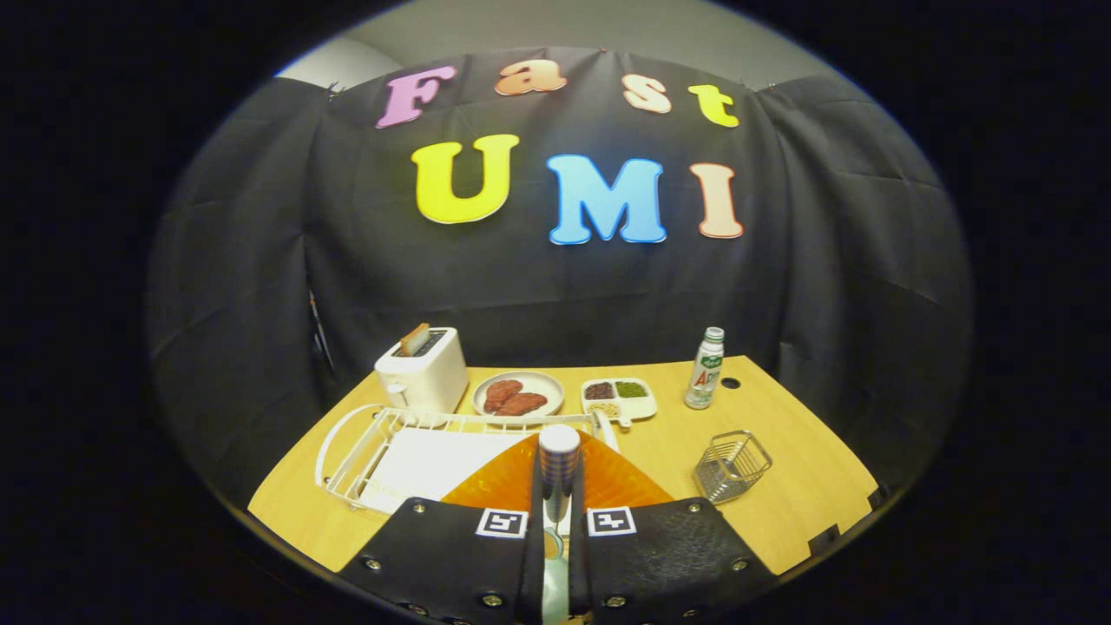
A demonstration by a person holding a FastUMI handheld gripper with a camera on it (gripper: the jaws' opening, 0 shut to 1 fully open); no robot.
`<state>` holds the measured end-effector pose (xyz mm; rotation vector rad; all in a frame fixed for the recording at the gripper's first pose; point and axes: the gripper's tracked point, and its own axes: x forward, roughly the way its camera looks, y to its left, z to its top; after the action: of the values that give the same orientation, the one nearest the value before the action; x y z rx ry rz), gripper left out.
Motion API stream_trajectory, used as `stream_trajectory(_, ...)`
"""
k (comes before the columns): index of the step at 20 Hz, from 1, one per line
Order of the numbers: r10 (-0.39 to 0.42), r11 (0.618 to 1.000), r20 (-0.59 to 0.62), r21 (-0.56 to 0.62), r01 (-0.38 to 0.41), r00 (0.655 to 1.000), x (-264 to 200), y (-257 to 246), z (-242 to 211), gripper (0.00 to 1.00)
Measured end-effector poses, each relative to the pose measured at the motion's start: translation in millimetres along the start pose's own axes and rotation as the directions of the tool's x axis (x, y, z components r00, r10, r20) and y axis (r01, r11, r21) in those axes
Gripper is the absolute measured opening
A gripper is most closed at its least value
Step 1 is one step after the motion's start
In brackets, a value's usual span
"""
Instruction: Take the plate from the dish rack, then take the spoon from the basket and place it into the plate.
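While our tool (556, 521) stands with both fingers pinching one spoon (558, 469), handle up between them, we see one orange plate (521, 482) just beyond the fingers, beside one white dish rack (382, 443) at ten o'clock. One wire basket (732, 466) sits at two o'clock on the surface (798, 434). Farther off we count one toaster (423, 369), one plate of meat (518, 395), one divided tray (618, 398) and one bottle (705, 369).
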<state>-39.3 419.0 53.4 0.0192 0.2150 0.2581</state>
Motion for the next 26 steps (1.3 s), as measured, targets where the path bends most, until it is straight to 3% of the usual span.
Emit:
stream_trajectory(8,0.082,0.991,-0.077,-0.097,-0.090,0.994,-10.4,59.8,-60.4,0.11)
stream_trajectory(12,0.058,0.990,-0.120,-0.122,-0.073,0.991,-5.7,54.6,-88.1,0.11)
stream_trajectory(18,0.101,0.985,-0.199,-0.116,-0.126,0.975,-0.6,67.0,-134.1,0.11)
stream_trajectory(26,0.082,0.995,-0.187,-0.042,-0.091,0.979,-4.0,55.5,-129.3,0.16)
